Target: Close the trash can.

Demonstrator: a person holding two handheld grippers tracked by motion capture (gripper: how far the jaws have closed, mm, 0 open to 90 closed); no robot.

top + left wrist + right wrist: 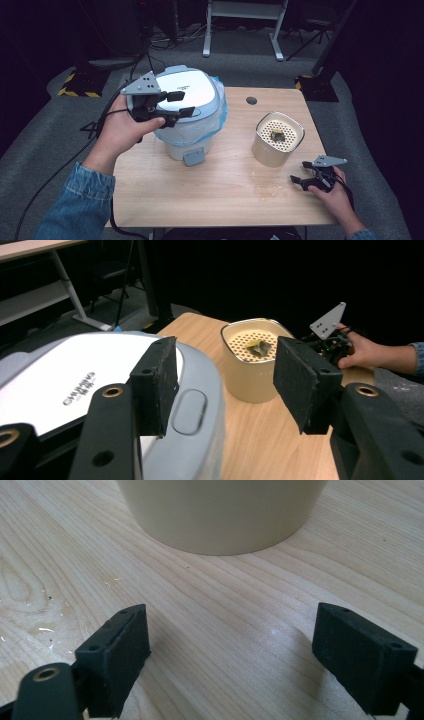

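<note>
A white bin with a grey-blue lid [192,92] and a blue bag liner stands at the table's back left. My left gripper [182,103] hovers open just over the lid's left side, nothing between its pads [155,385]; the lid [65,375] lies under its left jaw. A beige pot [272,150] with a perforated insert stands right of centre, a small dark scrap [276,135] lying on the insert. My right gripper [299,171] rests open on the table near the front right edge, pointing at the pot's base [225,515], a little short of it.
The wooden table [210,190] has a round cable hole [251,100] near its back edge. Fine crumbs lie on the wood [45,630] in front of the pot. A grey tab [193,158] juts from the bin's front. White desk legs [242,30] stand behind on the floor.
</note>
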